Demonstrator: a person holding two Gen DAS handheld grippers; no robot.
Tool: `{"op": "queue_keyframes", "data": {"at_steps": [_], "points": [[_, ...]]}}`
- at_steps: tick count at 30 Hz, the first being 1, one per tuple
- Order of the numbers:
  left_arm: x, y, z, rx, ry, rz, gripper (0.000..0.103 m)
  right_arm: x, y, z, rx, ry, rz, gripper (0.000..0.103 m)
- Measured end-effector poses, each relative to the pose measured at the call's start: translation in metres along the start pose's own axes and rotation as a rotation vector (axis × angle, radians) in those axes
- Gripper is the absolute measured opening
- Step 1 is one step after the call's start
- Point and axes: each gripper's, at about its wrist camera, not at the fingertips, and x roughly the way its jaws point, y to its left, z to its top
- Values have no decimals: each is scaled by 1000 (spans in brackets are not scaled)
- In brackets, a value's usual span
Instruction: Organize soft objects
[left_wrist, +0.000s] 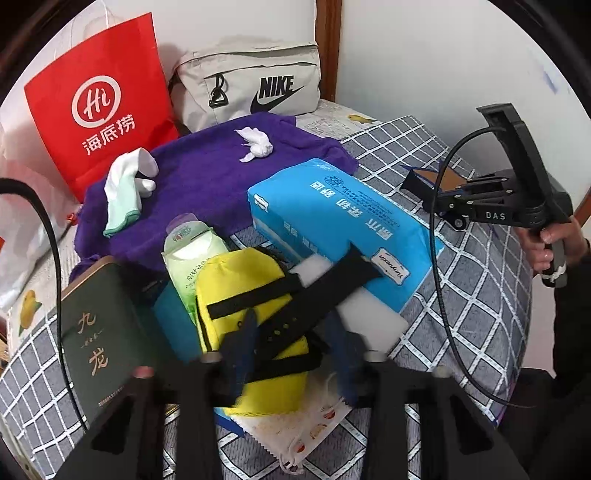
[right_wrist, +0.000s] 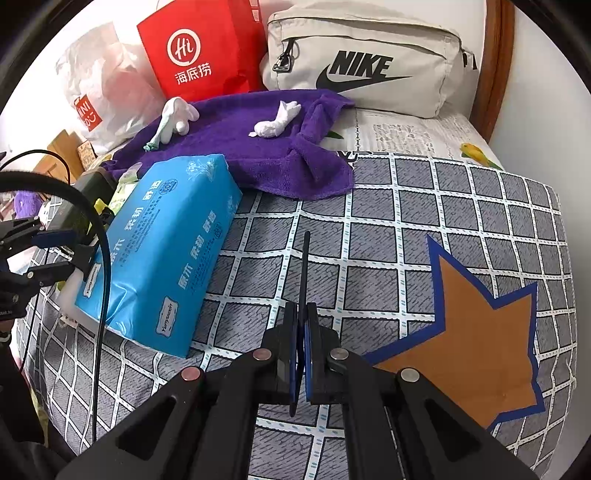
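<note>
- The soft blue plastic-wrapped tissue pack lies on its side on the grey-and-white checked bed cover; everything below is placed from it.
- The left gripper hangs just in front of the pack's near end. Its blue pads stand a narrow way apart, with a black perforated strap running between them. The blur hides whether the pads press on the strap.
- The strap crosses a yellow fabric pouch with black bands, which touches the pack's near left corner.
- A white foam block lies against the pack's near end, under the strap.
- A pale green wipes packet stands just left of the pack, behind the pouch.
- A dark green box with gold characters sits further left, beyond the packet.
- A purple terry towel spreads behind the pack, its edge touching the pack's far end.
- On the towel lie a white glove with a mint cuff and a crumpled white tissue, apart from each other.
- Behind the towel stand a red paper bag and a beige fabric waist bag.
- The right gripper, gripped by a hand, hovers over bare bed cover well to the right of the pack. Its jaws are pressed together, with a thin black strip edge-on between the pads; whether that strip belongs to the tool cannot be told.
</note>
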Motion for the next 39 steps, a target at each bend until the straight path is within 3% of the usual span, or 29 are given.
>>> {"op": "queue_keyframes", "data": {"at_steps": [1,8,13,16,21,23,25,27,33,39], "points": [[-1,0,0,-2,-1,-7,12,0,0,0,-2,0,-1,4],[-4,0,-2,-6,1,-18,12,0,1,-1,-6,0,-3,4],[-6,-1,-3,37,-2,40,35,0,1,-1,-11,2,1,4],[-3,-6,-4,84,7,77,43,1,0,-2,-9,4,0,4],[5,-11,-2,123,12,91,48,1,0,-2,-9,6,2,4],[8,-9,0,114,18,95,43,1,0,-2,-7,6,2,4],[10,-5,1,90,26,78,25,0,-1,-2,-9,5,1,4],[9,-1,2,57,32,48,20,-1,-1,-3,-11,7,-2,4],[-2,4,7,9,-8,0,15,0,-2,-4,-6,10,0,4],[17,6,13,-4,31,31,14,1,1,-3,-11,5,6,4]]}}
